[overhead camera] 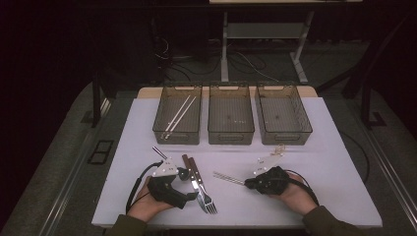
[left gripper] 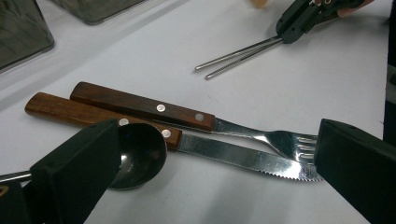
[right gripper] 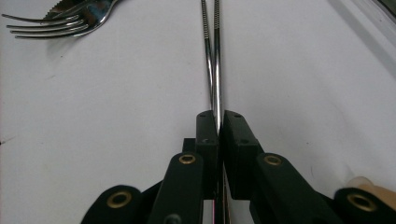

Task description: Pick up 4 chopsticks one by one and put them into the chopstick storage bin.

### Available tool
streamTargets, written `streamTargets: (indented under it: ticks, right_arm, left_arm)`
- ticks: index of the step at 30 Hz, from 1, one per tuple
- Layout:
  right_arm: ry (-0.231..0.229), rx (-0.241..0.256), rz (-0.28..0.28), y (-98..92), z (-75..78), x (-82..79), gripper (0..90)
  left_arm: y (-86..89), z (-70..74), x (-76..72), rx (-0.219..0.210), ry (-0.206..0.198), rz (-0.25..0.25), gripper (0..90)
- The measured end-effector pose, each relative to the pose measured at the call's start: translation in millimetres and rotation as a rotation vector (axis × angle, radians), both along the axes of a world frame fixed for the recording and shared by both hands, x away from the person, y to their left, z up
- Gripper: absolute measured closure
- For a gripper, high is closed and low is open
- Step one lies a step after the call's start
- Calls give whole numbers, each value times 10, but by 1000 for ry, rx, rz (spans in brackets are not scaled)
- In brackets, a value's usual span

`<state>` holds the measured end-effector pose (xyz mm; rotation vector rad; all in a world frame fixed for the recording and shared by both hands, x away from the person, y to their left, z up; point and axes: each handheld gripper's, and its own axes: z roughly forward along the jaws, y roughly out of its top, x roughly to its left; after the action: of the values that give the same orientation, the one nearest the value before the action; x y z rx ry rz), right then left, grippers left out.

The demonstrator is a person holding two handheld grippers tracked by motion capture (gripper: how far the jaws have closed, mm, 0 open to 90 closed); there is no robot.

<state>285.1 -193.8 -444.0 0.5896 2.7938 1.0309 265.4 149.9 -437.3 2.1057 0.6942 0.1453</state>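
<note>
My right gripper [right gripper: 216, 119] has its jaws clamped on the metal chopsticks [right gripper: 212, 56] near the desk's [overhead camera: 314, 162] front edge. My left gripper [left gripper: 205, 154] gapes wide over a spoon [left gripper: 137, 154], knife [left gripper: 224, 156] and fork [left gripper: 261, 135]. Three bins [overhead camera: 231, 132] line the far edge, dark room beyond.

A: what's at the back of the white table [overhead camera: 339, 162]?

B: three dark see-through bins in a row. Left bin [overhead camera: 178, 129] has a pair of chopsticks [overhead camera: 179, 115] lying in it, then the middle bin [overhead camera: 230, 132] and right bin [overhead camera: 283, 132] beside it.
</note>
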Motion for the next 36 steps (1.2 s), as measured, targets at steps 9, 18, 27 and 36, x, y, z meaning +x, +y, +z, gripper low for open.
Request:
streamTargets:
  ticks: [9, 18, 27, 36]
  right_arm:
    - [36, 58, -5, -36, 21, 0, 644]
    - [51, 125, -39, -164, 92, -7, 568]
    - [75, 131, -19, -191, 103, -114, 563]
    - [60, 118, -45, -442, 157, -287, 557]
  left_arm:
    - [1, 1, -1, -2, 0, -1, 0]
    - [2, 5, -3, -3, 0, -1, 0]
    - [8, 8, -5, -3, -2, 0, 0]
    - [11, 11, -8, -5, -4, -1, 0]
